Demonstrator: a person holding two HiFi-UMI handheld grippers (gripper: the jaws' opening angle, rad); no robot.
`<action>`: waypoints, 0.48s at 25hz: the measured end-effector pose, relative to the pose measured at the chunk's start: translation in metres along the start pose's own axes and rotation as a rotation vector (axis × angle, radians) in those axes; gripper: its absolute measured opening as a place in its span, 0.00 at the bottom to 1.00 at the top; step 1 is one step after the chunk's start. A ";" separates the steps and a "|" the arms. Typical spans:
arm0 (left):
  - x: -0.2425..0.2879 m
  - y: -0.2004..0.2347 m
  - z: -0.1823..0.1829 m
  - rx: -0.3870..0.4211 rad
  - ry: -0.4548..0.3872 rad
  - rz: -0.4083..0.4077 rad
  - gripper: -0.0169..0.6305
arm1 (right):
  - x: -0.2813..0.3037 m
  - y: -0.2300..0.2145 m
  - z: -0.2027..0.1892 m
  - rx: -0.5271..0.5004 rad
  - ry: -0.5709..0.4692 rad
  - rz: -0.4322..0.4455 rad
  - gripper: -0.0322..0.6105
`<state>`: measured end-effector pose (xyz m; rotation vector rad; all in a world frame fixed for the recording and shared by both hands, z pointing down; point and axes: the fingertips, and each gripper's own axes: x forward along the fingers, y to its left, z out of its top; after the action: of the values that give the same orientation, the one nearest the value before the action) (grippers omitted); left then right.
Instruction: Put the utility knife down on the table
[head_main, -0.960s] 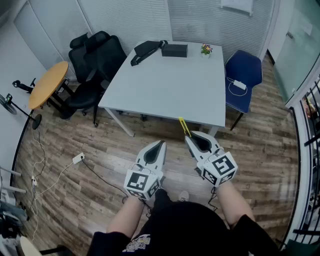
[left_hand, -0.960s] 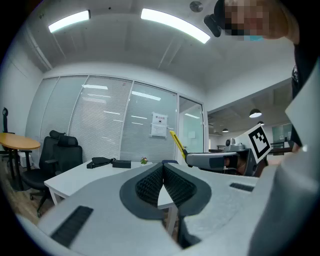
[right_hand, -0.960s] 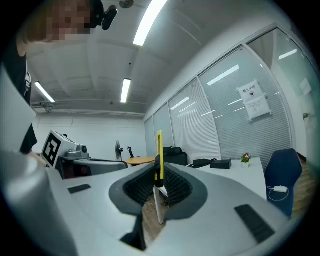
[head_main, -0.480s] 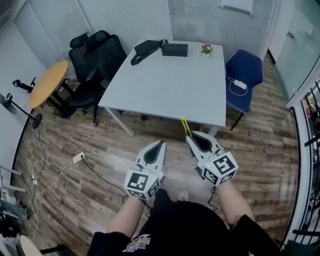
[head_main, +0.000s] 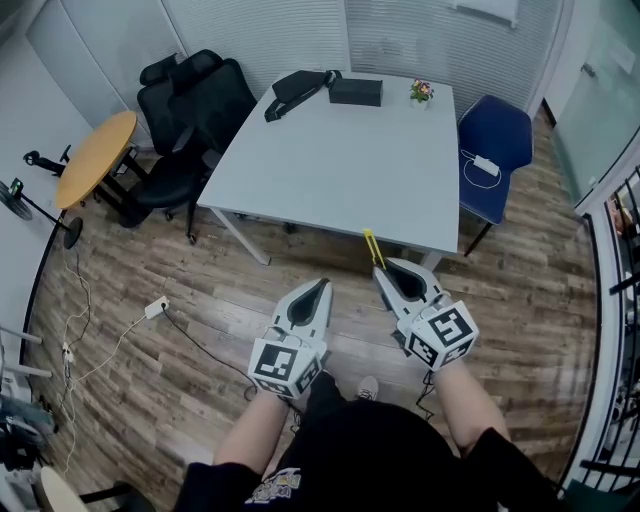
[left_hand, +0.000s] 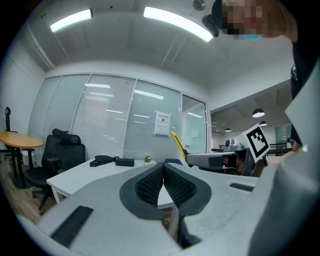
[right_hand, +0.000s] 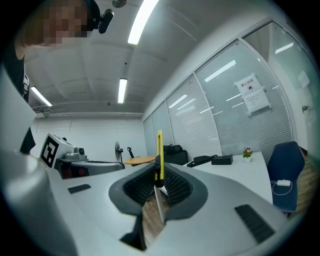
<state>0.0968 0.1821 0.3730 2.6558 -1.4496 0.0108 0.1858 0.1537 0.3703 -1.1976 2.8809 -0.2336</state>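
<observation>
Person: black top, both forearms stretched fwd, one gripper per hand, seen from above in head view
L gripper (head_main: 321, 285): jaws pressed together, pads touching, nothing btwn them; held over wood floor (head_main: 200, 300), short of the table's near edge
R gripper (head_main: 381, 268): just beside L one, a bit further fwd; jaws pinching the utility knife (right_hand: 159, 152) btwn the ribbed pads
Utility knife: yellow, thin, held edge-on & upright in R gripper view; sticks out past the jaw tips toward the table; in head view its far end overlaps the table's near edge, rest is over floor; not lying on the table
Floor items: white power strip (head_main: 155, 309) w/ cable, left of the grippers
Table (head_main: 340, 165): white, rectangular, bare over near & middle part
Far end of table: black bag (head_main: 298, 84), black box (head_main: 356, 92) just beside it, small flower pot (head_main: 421, 92) to the right, apart from the box
Blue chair (head_main: 497, 140): at table's right side, white charger (head_main: 486, 165) w/ cord on the seat
Black office chair (head_main: 195, 105): at table's left side
Round wooden table (head_main: 95, 160): left of the black chair
Back wall: glass panels w/ closed white blinds
</observation>
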 end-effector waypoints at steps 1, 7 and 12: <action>0.001 0.003 -0.001 -0.001 0.001 0.001 0.03 | 0.003 0.000 -0.001 0.000 0.002 0.000 0.14; 0.005 0.026 -0.003 -0.016 0.003 -0.001 0.04 | 0.027 -0.002 -0.005 0.004 0.021 -0.006 0.14; 0.011 0.057 -0.004 -0.033 0.004 -0.004 0.03 | 0.057 -0.002 -0.008 0.006 0.043 -0.010 0.14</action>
<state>0.0558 0.1426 0.3832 2.6305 -1.4311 -0.0085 0.1461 0.1127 0.3808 -1.2221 2.9085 -0.2705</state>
